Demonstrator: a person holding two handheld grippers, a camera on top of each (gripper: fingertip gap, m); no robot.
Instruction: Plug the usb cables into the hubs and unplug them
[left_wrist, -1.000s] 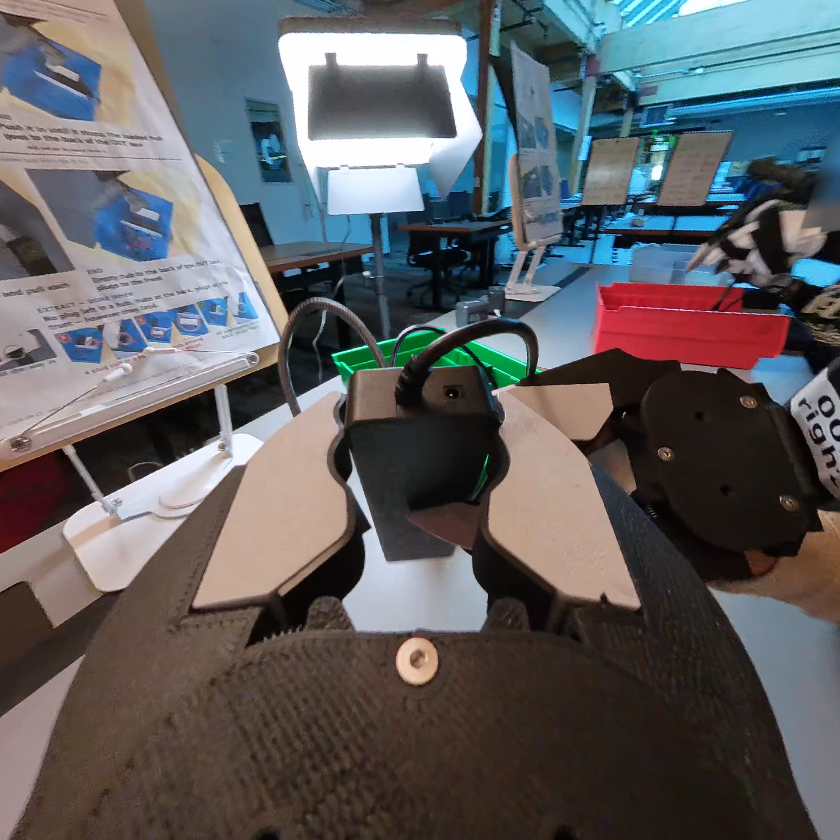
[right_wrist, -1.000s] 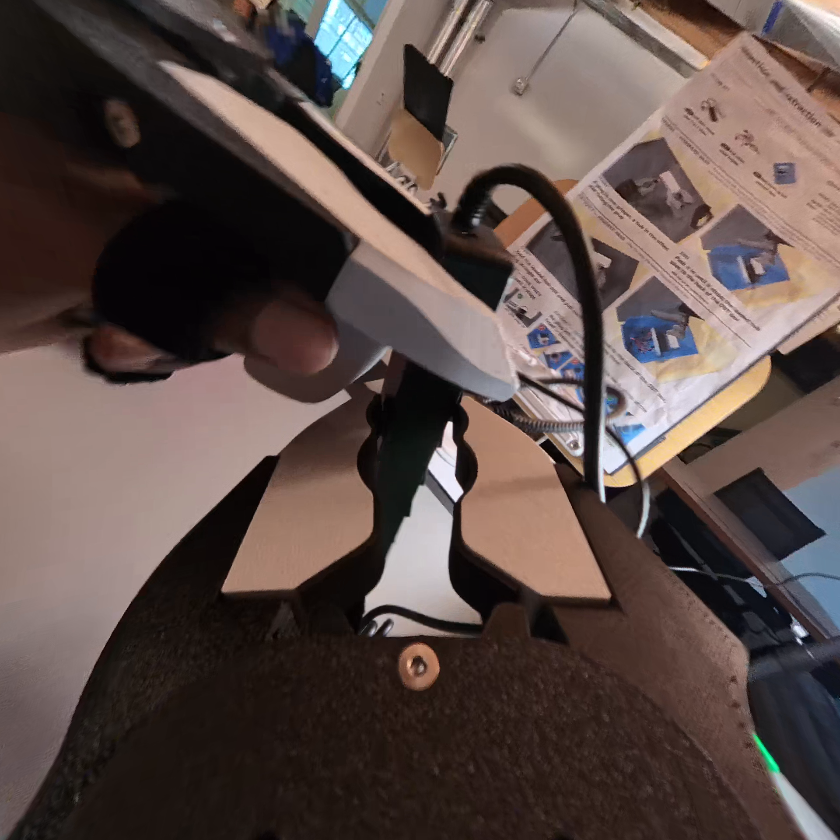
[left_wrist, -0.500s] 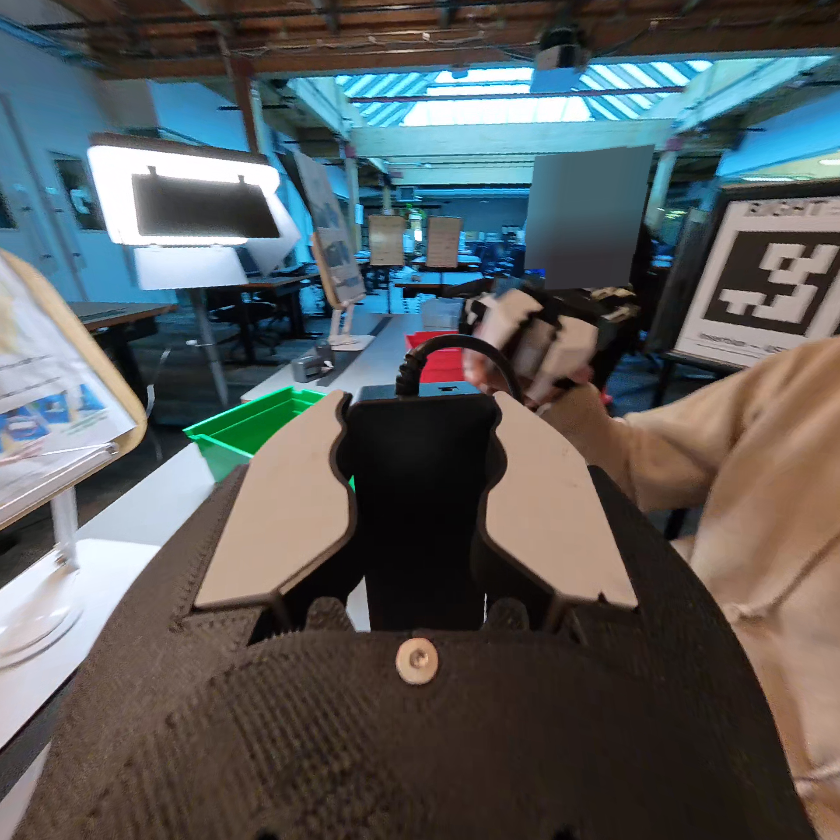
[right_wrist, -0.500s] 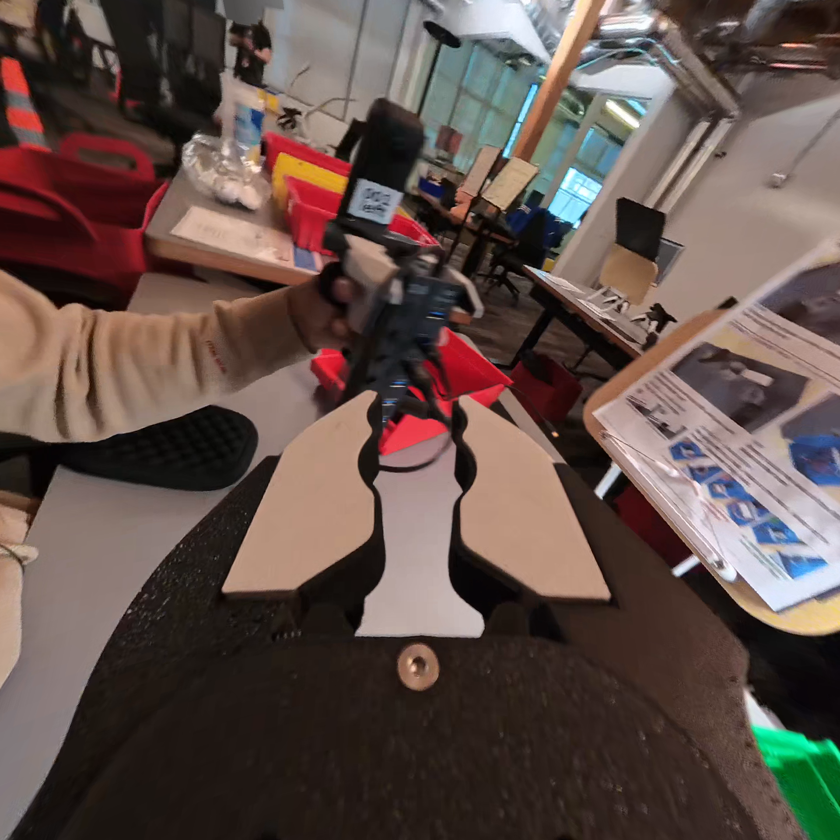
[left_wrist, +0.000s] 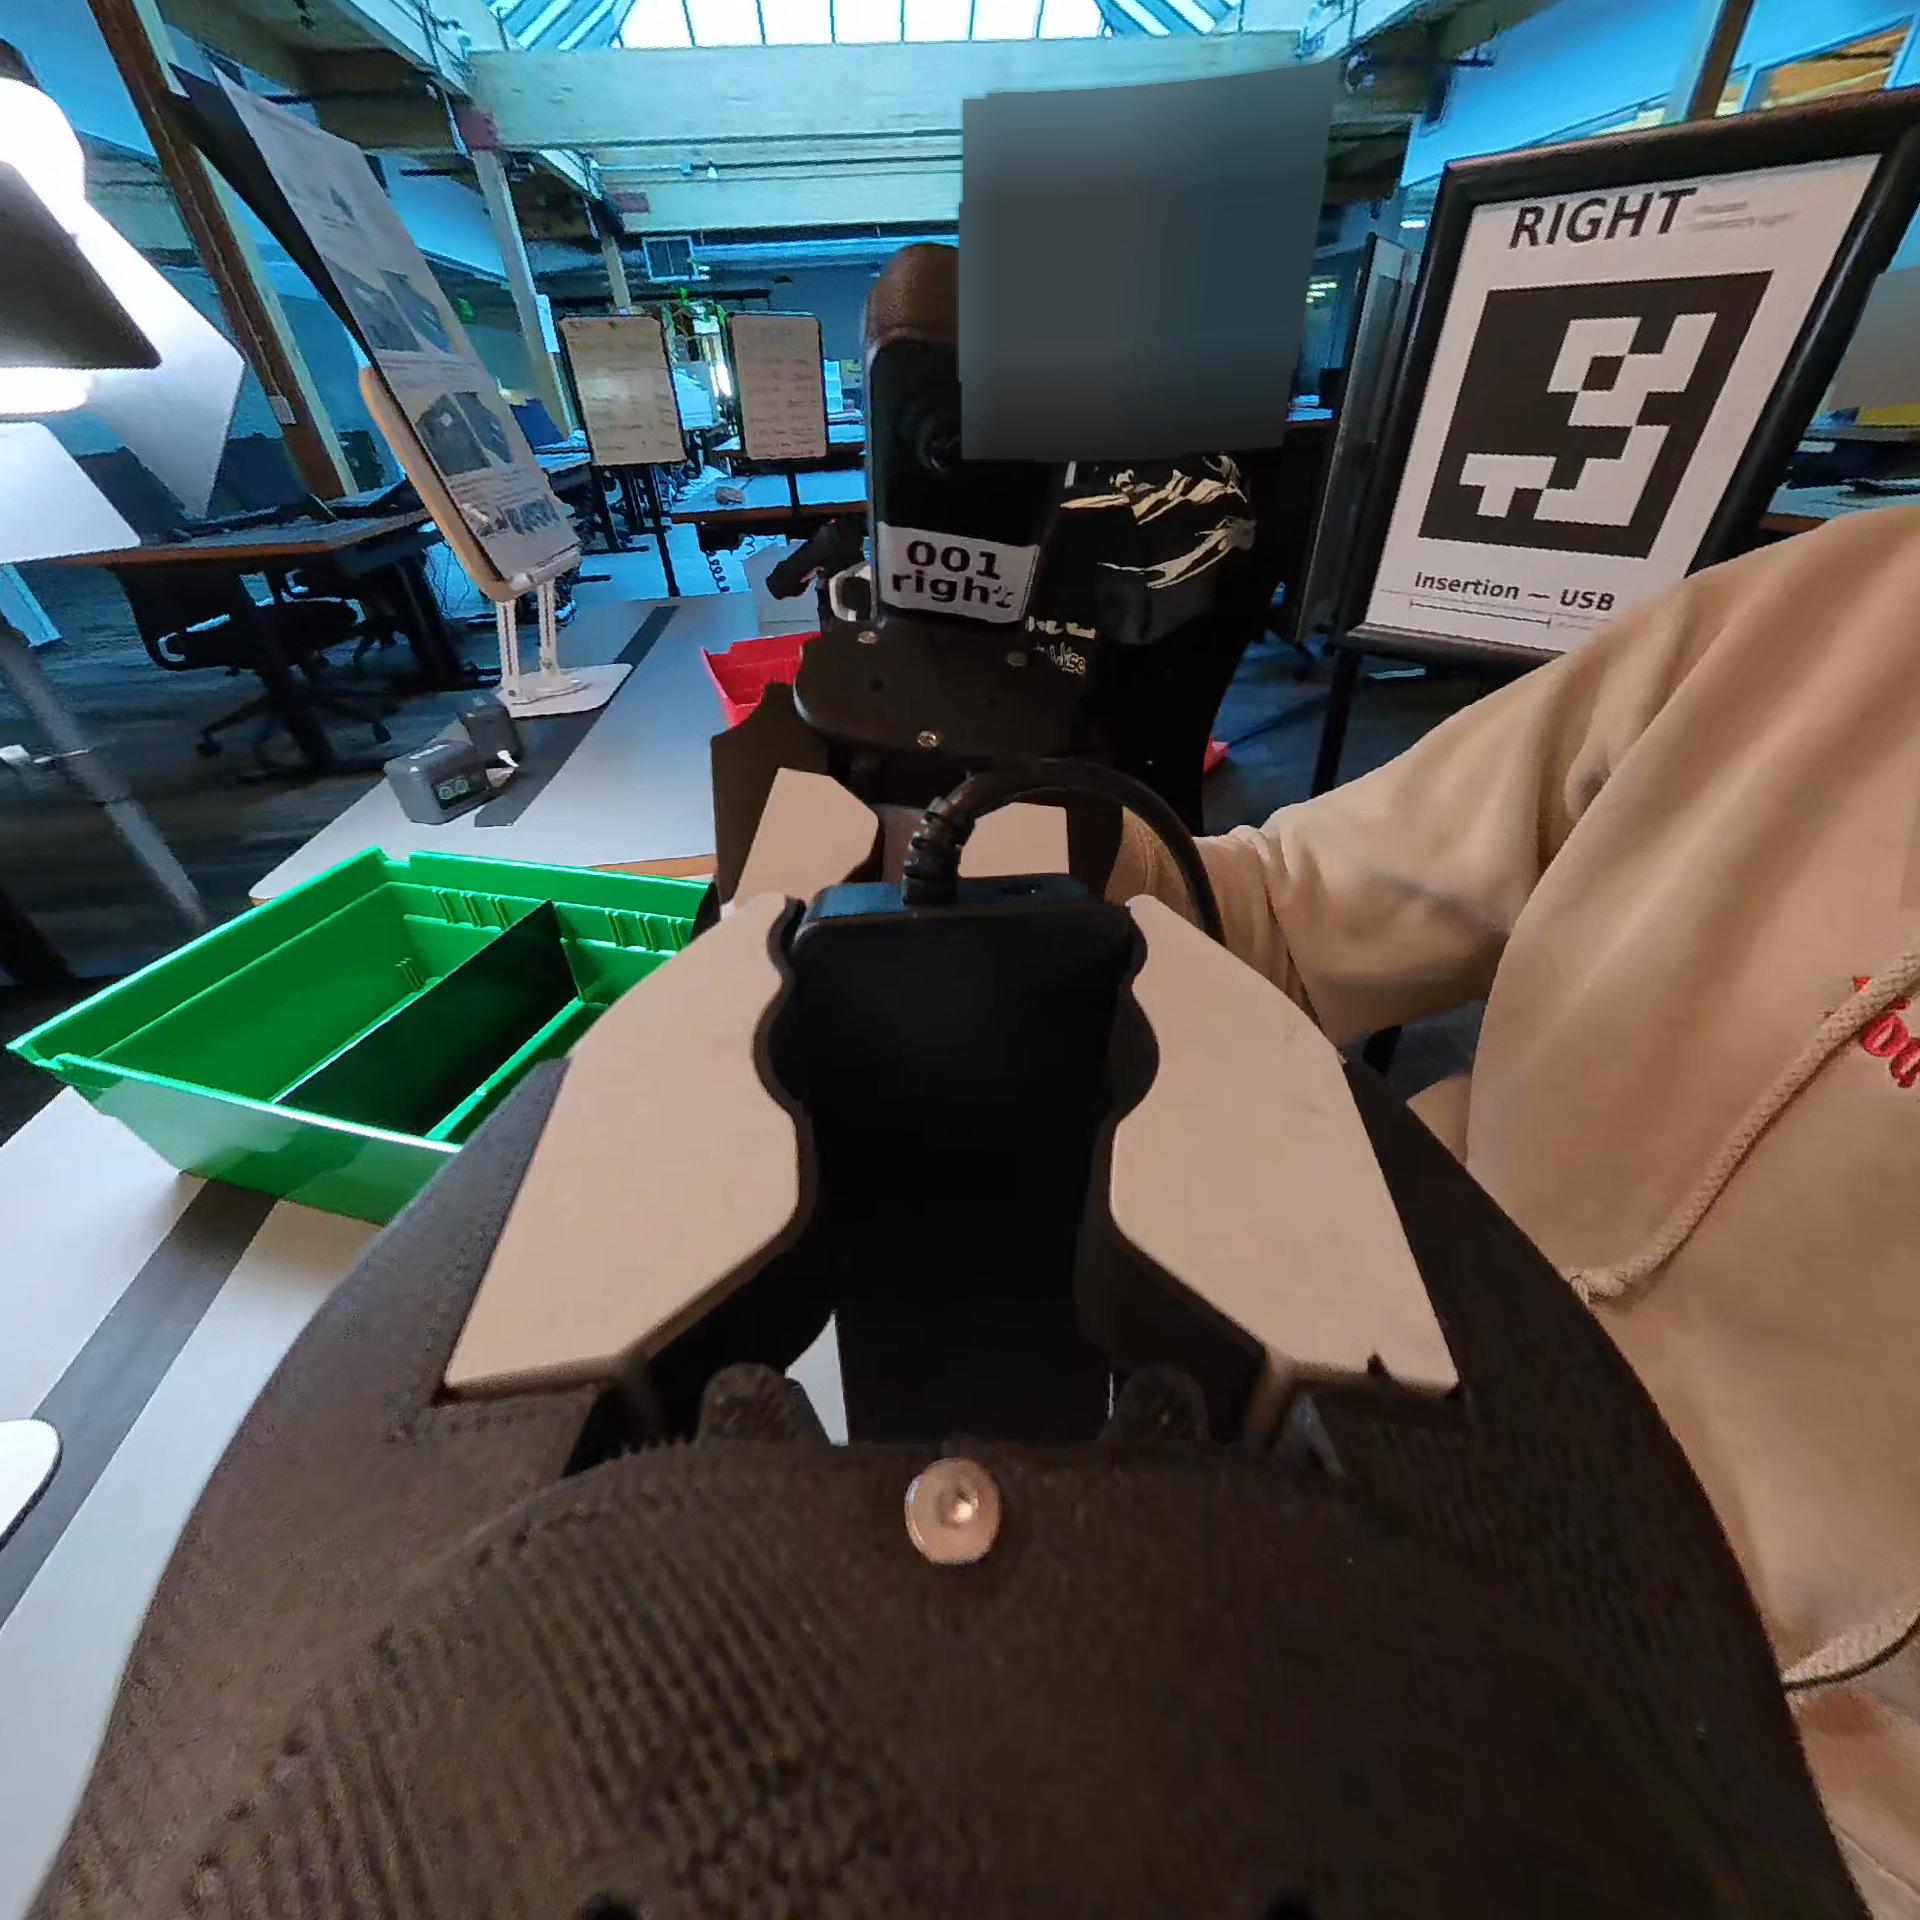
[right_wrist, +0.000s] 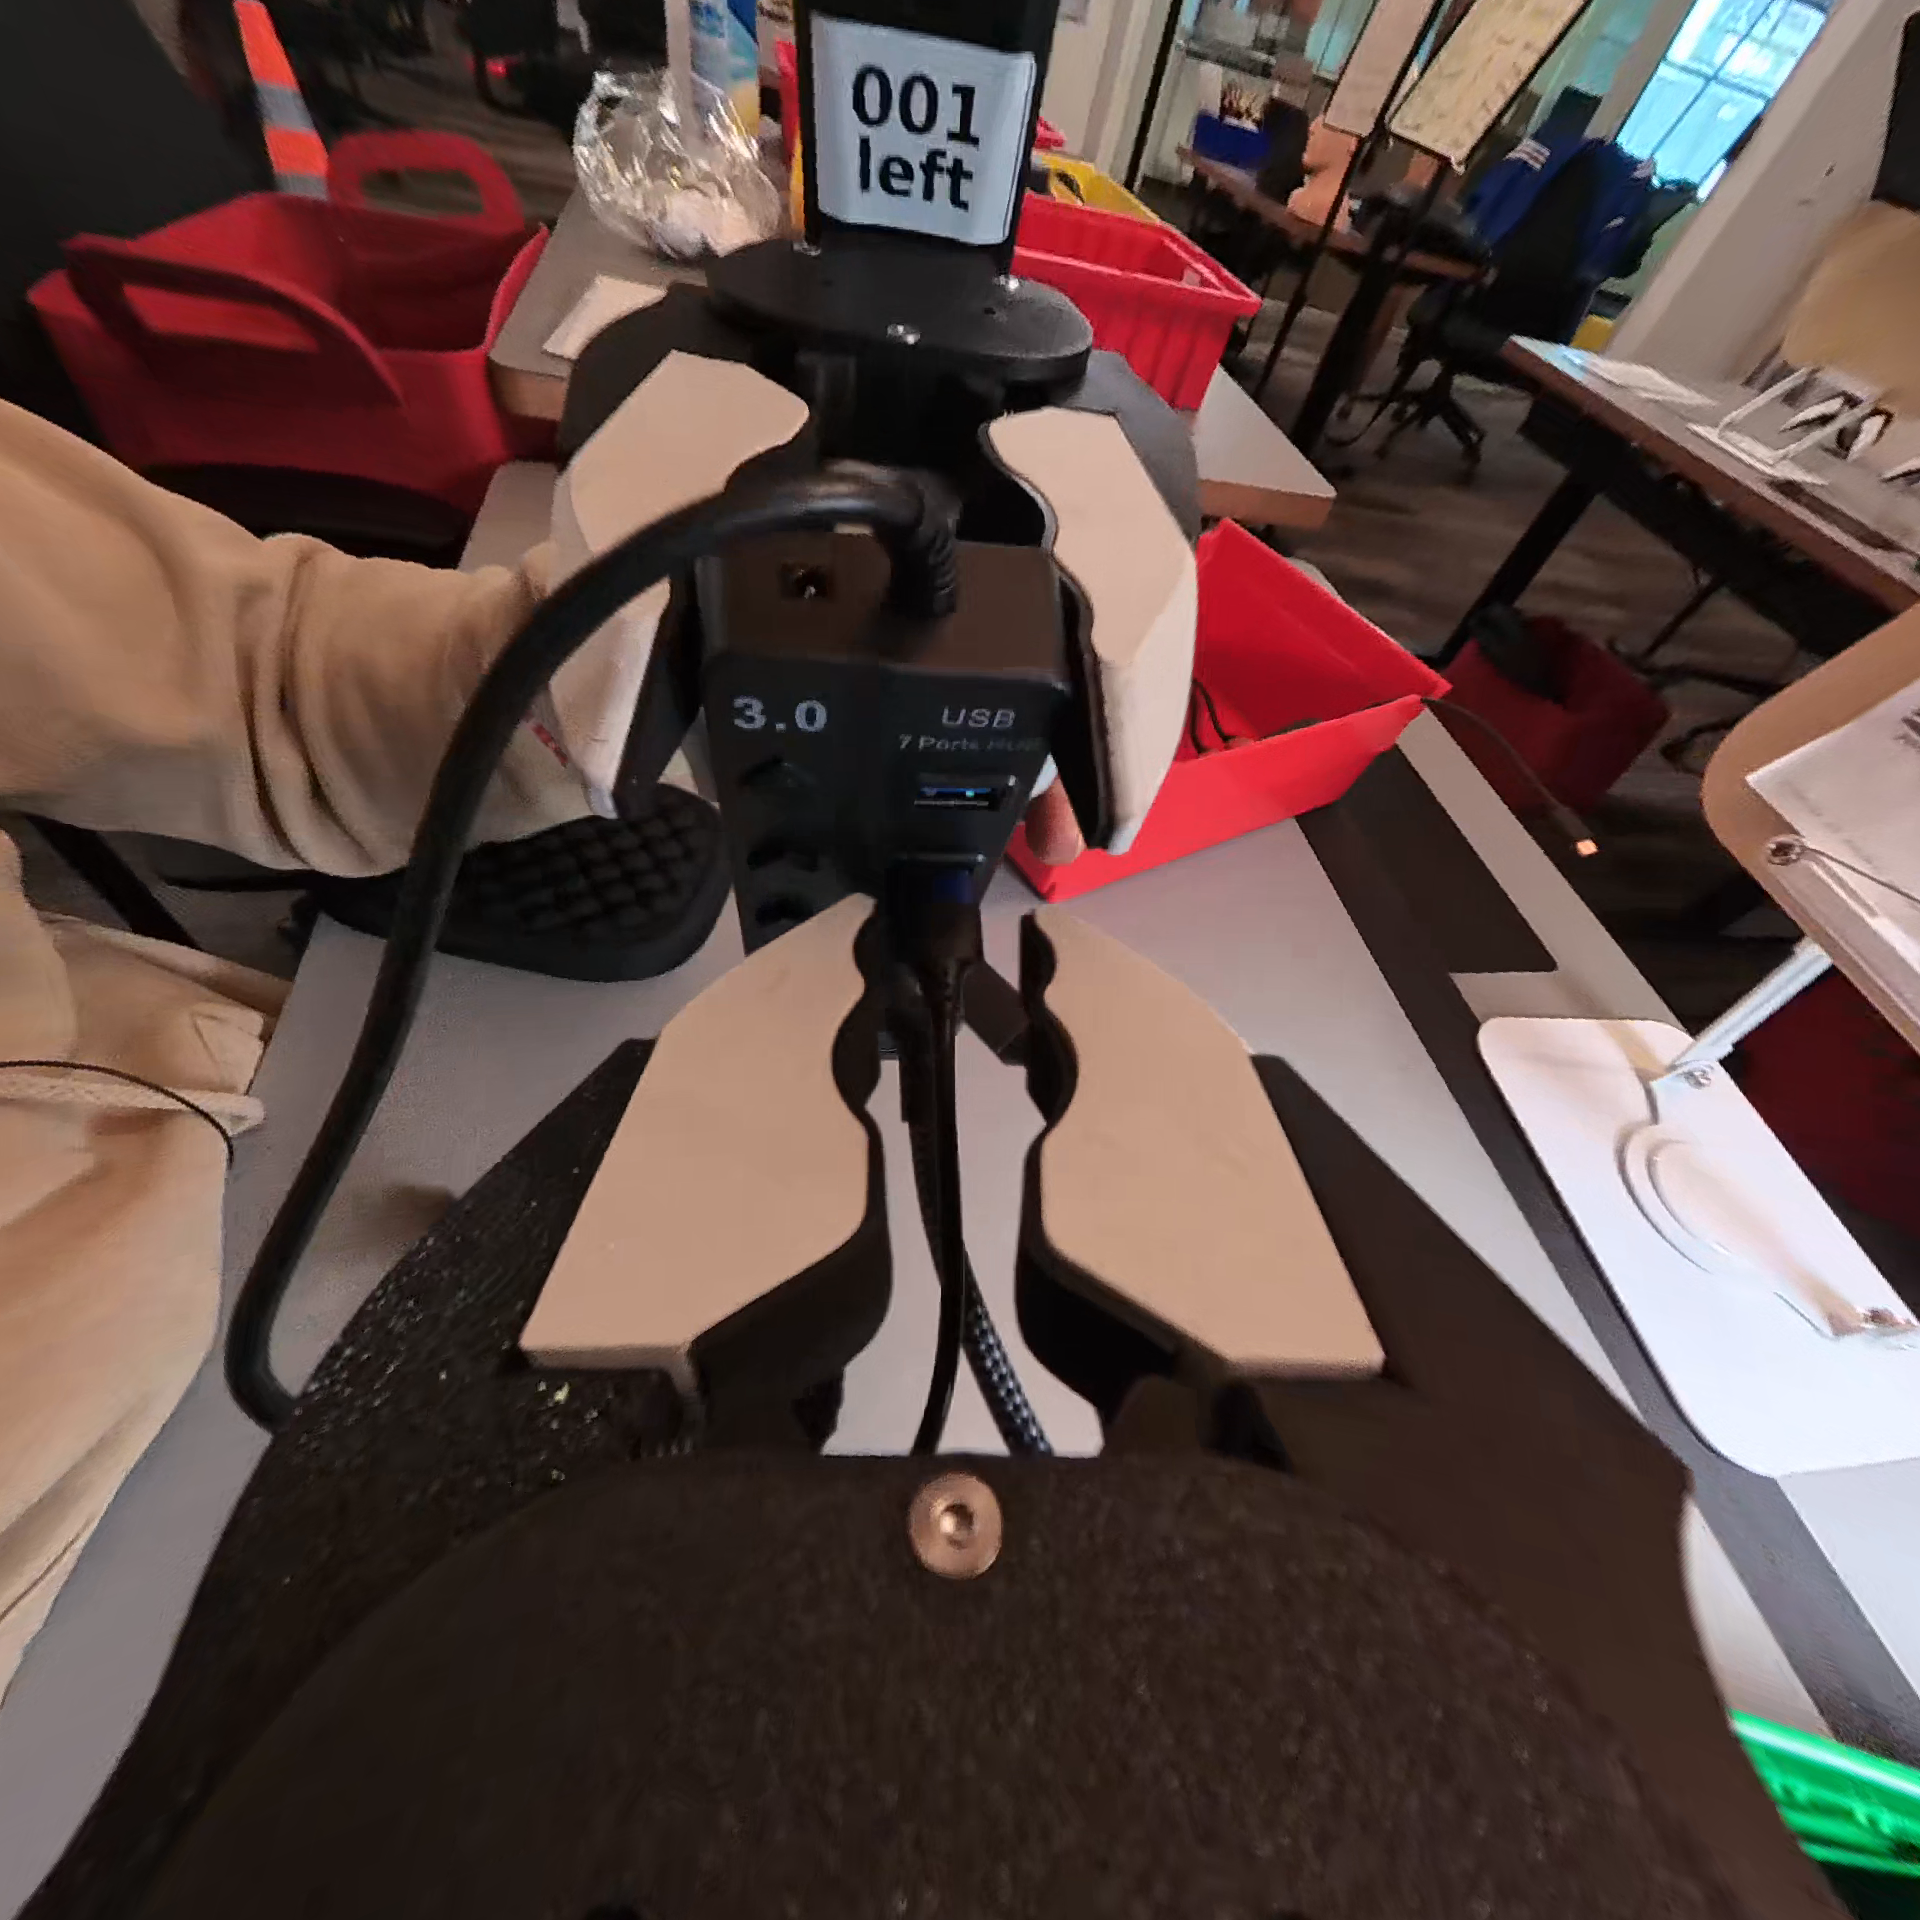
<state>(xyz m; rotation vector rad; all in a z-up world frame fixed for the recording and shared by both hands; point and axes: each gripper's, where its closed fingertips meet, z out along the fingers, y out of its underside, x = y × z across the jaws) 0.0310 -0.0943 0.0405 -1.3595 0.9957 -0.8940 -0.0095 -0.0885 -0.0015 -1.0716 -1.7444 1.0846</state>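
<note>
Green bin (left_wrist: 312, 1023) at left on grey tabletop (left_wrist: 94, 1299). Left gripper (left_wrist: 951, 940) clamped on black USB hub (left_wrist: 956, 1122), held upright above tabletop. Right gripper (right_wrist: 940, 940) facing it, closed on USB cable plug (right_wrist: 935, 935) seated in hub port. Red bin (right_wrist: 1268, 727) behind, at right.

Both wrist cameras face each other closely, sharing the black hub (left_wrist: 961, 1091) between them.

Hub (left_wrist: 961, 1091) between left tongs (left_wrist: 961, 935), right tongs (right_wrist: 940, 935) perhaps just before it.
</note>
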